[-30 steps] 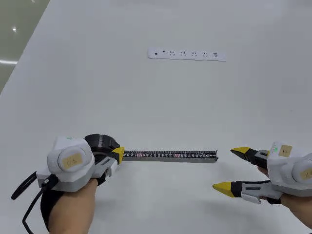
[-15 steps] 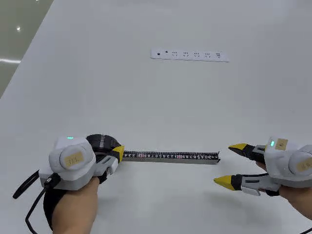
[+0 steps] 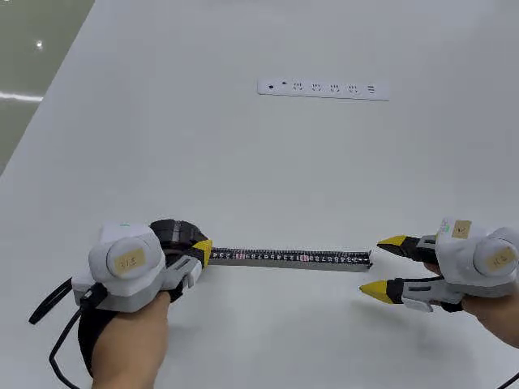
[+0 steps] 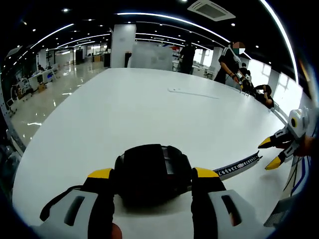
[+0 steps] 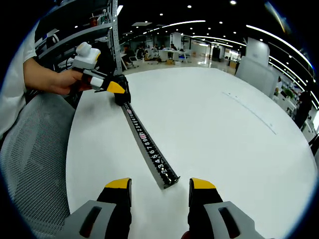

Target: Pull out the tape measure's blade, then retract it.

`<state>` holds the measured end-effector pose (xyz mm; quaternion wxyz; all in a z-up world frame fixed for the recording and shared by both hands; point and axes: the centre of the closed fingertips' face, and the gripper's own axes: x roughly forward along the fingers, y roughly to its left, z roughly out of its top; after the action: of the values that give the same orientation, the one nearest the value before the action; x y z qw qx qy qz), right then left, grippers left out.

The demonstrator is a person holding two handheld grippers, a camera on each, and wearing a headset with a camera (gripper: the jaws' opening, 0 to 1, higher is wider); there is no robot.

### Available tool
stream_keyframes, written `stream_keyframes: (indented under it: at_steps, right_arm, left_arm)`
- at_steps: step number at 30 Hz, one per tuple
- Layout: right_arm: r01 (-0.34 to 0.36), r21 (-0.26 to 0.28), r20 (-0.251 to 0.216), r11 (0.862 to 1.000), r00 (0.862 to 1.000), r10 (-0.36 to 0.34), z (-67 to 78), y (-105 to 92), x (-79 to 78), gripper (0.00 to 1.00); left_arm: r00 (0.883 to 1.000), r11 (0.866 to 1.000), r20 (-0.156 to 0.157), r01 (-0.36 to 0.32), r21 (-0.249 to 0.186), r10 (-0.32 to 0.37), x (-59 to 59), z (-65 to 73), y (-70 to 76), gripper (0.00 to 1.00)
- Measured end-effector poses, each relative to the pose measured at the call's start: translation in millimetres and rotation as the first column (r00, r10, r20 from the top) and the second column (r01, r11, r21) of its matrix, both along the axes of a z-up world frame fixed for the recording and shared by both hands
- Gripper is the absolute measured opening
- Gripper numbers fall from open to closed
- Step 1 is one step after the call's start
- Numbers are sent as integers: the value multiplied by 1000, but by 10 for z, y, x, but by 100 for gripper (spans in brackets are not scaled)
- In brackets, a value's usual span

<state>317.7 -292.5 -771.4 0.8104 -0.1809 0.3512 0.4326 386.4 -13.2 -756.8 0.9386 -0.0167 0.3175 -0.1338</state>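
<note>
In the lower left of the head view the left tongs (image 3: 190, 259) pinch the black tape measure (image 3: 174, 235). Its blade (image 3: 292, 258) lies drawn out flat on the white surface (image 3: 243, 162) toward the lower right, where the right tongs (image 3: 383, 264) sit spread with the blade's end just at their mouth, apparently untouched. The pull-out looks done or nearly so; next, the right tongs would likely need to close squarely on that end and guide the blade back slowly, with the tape measure braced.
</note>
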Motion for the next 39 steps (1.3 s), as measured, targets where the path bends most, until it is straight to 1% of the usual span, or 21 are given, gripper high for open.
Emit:
stream_keyframes:
  at_steps: [2, 9, 13, 15, 17, 20, 27, 30, 32, 39]
  right_arm:
    - [-19, -3, -2, 1000, 1000, 19, -18, 20, 16, 40]
    - [-49, -29, -15, 998, 999, 49, -100, -11, 74, 36]
    - [-74, -46, -18, 996, 997, 73, -137, -31, 100, 31]
    - [-88, -46, -23, 995, 996, 87, -161, -29, 110, 27]
    - [-96, -47, -31, 994, 995, 95, -181, -22, 115, 25]
    - [-112, -44, -31, 993, 993, 111, -177, -1, 113, 22]
    - [-135, -47, -31, 990, 991, 133, -186, 18, 122, 18]
    - [-153, -45, -29, 987, 988, 152, -180, 41, 112, 16]
    - [-178, -54, -22, 983, 984, 177, -190, 56, 100, 13]
    - [-179, -50, -17, 983, 984, 179, -195, 56, 127, 12]
  left_arm:
    - [1000, 1000, 1, 0, 1, 0, 1, 1, 0, 58]
    - [1000, 1000, 2, 1, 0, -1, 1, 2, 4, 58]
    - [1000, 1000, 0, 0, 0, 0, -1, 3, 5, 58]
    - [1000, 1000, 0, 0, 0, 0, 0, 1, 7, 58]
    - [1000, 1000, 0, 0, 0, 0, -1, 2, 6, 58]
    - [1000, 1000, 0, 1, 0, -1, -2, 3, 6, 58]
    - [1000, 1000, -2, 3, 1, -3, -4, 5, 4, 58]
    - [1000, 1000, -2, 3, 0, -3, -4, 6, 4, 58]
    - [1000, 1000, -3, 4, 0, -4, -5, 6, 3, 58]
    - [1000, 1000, -4, 3, 0, -3, -7, 6, 4, 58]
